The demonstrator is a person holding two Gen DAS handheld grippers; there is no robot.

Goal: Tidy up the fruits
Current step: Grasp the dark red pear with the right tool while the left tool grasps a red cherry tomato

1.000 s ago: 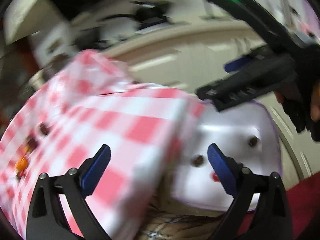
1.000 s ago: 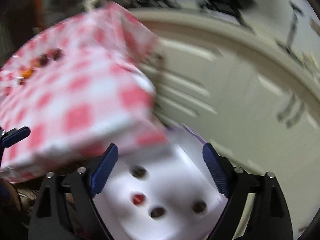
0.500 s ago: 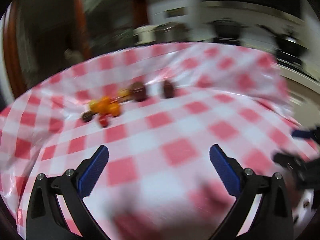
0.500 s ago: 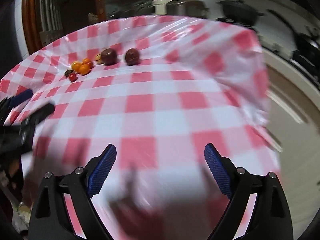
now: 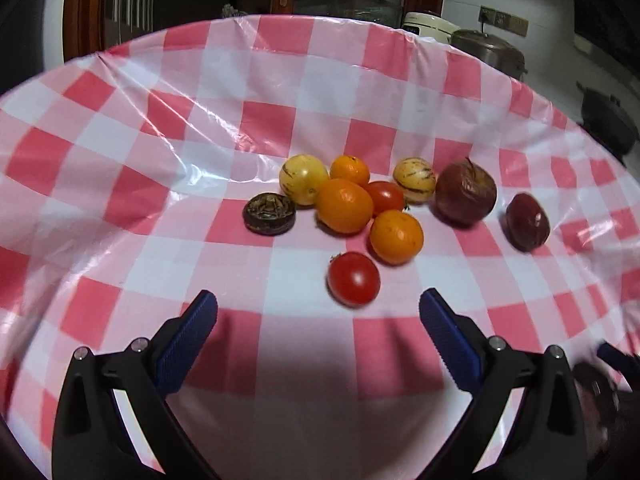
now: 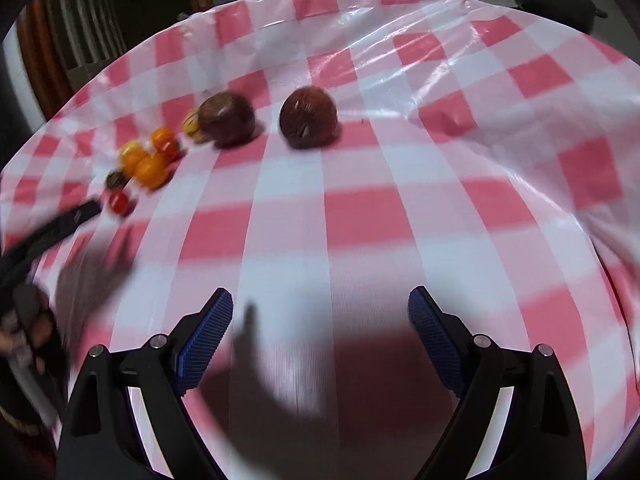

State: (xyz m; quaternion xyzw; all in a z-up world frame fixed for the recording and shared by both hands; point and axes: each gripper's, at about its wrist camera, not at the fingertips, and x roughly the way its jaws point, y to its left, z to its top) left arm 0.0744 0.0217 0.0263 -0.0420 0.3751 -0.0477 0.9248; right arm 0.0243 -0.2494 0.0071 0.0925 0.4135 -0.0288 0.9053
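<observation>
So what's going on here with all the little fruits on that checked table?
A person holds a two-finger tool in each hand above a red-and-white checked plastic tablecloth. Both the left tool and the right tool are open and empty. A cluster of small fruits lies ahead: orange citrus, a red cherry tomato nearest the left tool, pale yellow striped fruits, and two dark reddish-brown round fruits. Nothing has been picked up yet.

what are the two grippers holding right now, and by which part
Nothing is held. The left gripper and the right gripper both stand open over the checked tablecloth, with no fruit between their fingers; the nearest cherry tomato lies free.
</observation>
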